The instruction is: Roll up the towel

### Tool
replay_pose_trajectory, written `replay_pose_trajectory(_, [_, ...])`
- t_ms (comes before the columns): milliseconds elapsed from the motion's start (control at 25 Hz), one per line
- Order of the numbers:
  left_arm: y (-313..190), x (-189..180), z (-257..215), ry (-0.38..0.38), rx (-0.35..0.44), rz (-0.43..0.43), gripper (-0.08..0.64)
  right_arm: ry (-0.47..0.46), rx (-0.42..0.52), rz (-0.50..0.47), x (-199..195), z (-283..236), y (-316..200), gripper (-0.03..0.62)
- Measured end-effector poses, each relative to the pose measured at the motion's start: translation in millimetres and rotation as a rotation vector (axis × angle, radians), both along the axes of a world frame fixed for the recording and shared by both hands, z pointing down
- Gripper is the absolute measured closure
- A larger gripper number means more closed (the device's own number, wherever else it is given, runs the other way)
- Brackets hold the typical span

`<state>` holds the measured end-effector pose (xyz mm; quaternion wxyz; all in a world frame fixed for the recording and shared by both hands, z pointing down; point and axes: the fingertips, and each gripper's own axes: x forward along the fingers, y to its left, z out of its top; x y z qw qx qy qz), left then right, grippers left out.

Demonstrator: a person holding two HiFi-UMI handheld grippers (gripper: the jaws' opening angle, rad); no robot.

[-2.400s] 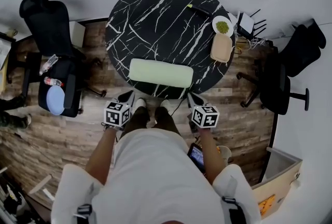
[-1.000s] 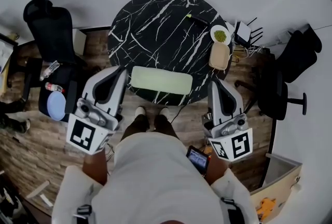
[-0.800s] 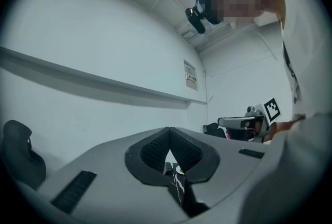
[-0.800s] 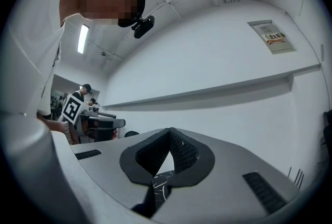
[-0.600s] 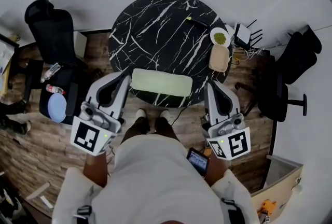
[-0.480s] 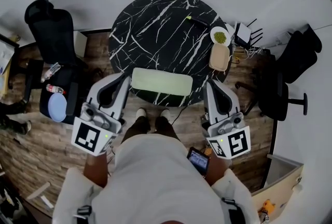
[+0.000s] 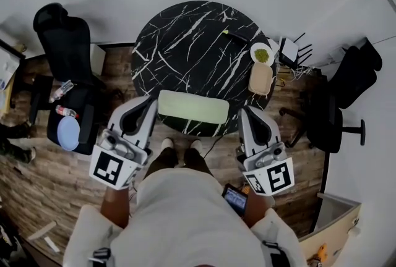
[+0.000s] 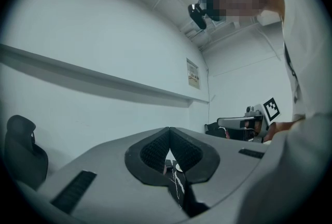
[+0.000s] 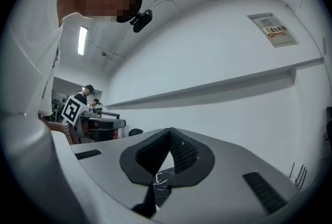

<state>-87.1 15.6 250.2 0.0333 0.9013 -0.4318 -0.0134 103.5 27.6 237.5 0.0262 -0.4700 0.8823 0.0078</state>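
A pale green towel lies as a long, flat oblong on the near edge of the round black marble table. My left gripper is held level just off the towel's left end, its jaws shut on nothing. My right gripper is off the towel's right end, also shut and empty. In the left gripper view the left gripper has its pads pressed together, with a sliver of marble below. The right gripper view shows the right gripper the same way. Neither gripper touches the towel.
A small bowl of green stuff, a tan tray and a dark pen sit at the table's right side. Black office chairs stand at the left and right. A blue lid rests on the left seat.
Both grippers have risen from low by my legs to level beside the towel's ends. Over the last second they have barely moved; both stay shut.
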Motion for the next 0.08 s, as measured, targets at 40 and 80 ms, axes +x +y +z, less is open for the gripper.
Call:
replay_pose_trajectory(40, [-0.7,-1.0,-1.4,0.004,0.0,-0.004,0.558,0.0,0.001,-0.003,0.2,-0.9,-0.2,0.598])
replay_pose_trajectory(80, [-1.5,-1.9,-3.0,0.007,0.001,-0.008,0.558,0.0,0.003,-0.006,0.4,-1.9,-0.6,0.598])
